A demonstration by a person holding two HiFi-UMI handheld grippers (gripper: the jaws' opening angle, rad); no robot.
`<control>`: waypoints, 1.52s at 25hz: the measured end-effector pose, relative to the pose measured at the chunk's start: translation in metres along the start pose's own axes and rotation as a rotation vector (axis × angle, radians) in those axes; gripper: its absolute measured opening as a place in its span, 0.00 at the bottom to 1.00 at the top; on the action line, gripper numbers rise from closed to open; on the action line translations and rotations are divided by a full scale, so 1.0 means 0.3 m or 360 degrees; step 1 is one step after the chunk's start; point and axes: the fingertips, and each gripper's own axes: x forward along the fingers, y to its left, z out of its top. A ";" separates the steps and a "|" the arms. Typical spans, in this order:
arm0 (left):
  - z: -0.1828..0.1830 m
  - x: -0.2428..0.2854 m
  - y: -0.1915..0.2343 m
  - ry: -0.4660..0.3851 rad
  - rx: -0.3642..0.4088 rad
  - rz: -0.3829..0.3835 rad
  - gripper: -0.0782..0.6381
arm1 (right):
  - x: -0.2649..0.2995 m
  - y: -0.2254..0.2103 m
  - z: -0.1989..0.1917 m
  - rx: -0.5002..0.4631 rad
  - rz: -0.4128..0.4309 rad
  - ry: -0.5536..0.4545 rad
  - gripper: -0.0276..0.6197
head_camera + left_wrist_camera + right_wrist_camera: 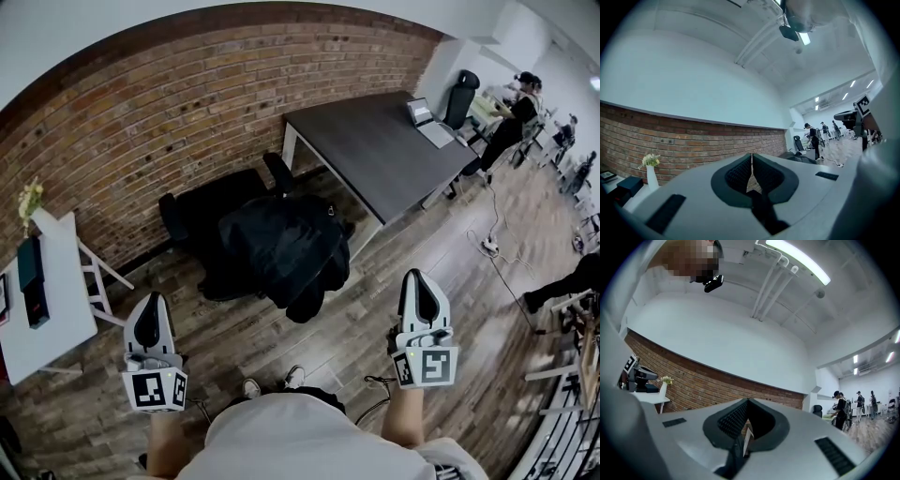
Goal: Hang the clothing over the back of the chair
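**Both grippers shut and empty, clothing ahead between them**

Left gripper (150, 300): jaws together, nothing between them, confirmed in the left gripper view (751, 165). Right gripper (419, 277): same, jaws together and nothing held, confirmed in the right gripper view (746, 414). Both are held low, close to the person's body, one on each side, pointing roughly level toward the brick wall (187, 103).

The clothing (281, 248) is a dark heap draped on the black chair (192, 220), which stands between the wall and the near corner of the desk (384, 150). It lies straight ahead of the person, well apart from both grippers and about midway between them, so neither hand is clearly nearer. Its long axis runs from the wall side down toward the person, and the low end bulges over the chair's near edge.

It is black on black, so I cannot tell whether the cloth sits over the backrest or only over the seat. Neither gripper view shows the clothing.

Judgement: hanging looks done or close to it. Any further fix would need a reach forward and inward from either side.
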 end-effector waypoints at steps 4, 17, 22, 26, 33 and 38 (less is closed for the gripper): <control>-0.014 -0.012 -0.007 0.0009 -0.0008 0.0003 0.15 | 0.011 0.010 -0.008 -0.0019 0.0020 0.0011 0.07; -0.034 -0.101 0.077 0.0058 -0.0022 0.0073 0.15 | 0.057 0.149 -0.009 0.0029 0.0150 -0.0017 0.07; -0.052 -0.129 0.107 0.0062 -0.0028 0.0070 0.15 | 0.055 0.199 -0.008 0.0022 0.0163 -0.0003 0.07; -0.070 -0.137 0.125 0.0064 -0.0038 0.0047 0.15 | 0.033 0.229 -0.008 0.0017 0.0147 0.0005 0.07; -0.068 -0.137 0.113 0.0054 -0.0030 -0.0018 0.15 | -0.006 0.250 -0.045 0.0012 0.0093 0.0077 0.07; -0.066 -0.138 0.122 0.0053 -0.0032 -0.0030 0.15 | -0.007 0.280 -0.033 -0.0013 0.0111 0.0079 0.07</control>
